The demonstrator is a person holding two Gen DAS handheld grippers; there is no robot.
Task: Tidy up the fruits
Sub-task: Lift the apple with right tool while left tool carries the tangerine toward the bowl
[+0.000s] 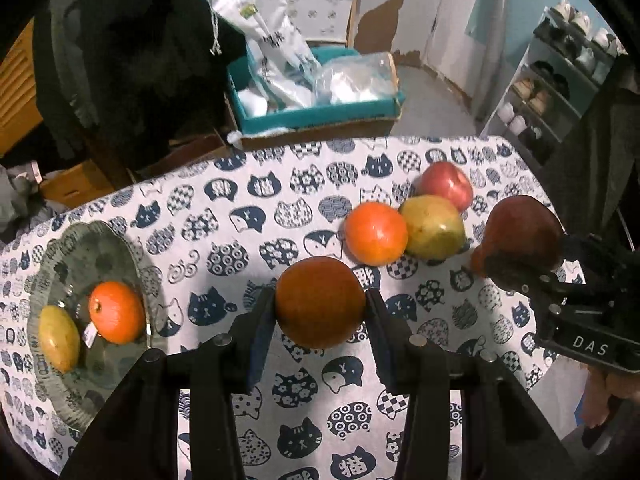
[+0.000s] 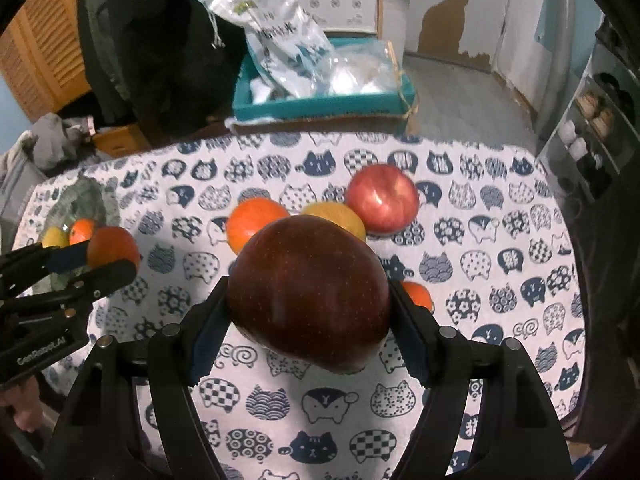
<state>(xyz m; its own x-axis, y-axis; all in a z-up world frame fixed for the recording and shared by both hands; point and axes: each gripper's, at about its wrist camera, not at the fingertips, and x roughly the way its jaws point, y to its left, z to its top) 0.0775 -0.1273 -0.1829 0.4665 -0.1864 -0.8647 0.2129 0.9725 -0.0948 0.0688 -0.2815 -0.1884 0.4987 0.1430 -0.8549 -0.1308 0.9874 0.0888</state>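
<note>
Left gripper is clamped on an orange, both pads pressed to its sides, fruit held above the cat-print tablecloth. Right gripper is clamped on a dark red apple — also lifted off the cloth. Each gripper shows in the other's view: the right one at the right edge of the left wrist view with its apple, the left one at the left edge of the right wrist view with its orange.

Glass plate sits at the table's left end, holding a small orange and a yellow fruit, maybe a lemon or pear — too blurred to tell. A white tag lies between them.

Loose cluster on the cloth toward the right: a second orange touching a yellow-green pear, with a lighter red apple just behind the pear. In the right wrist view another orange fruit peeks out beside the right finger, mostly hidden.

Behind the table: a teal box stuffed with white plastic bags. Shoe rack at far right.
</note>
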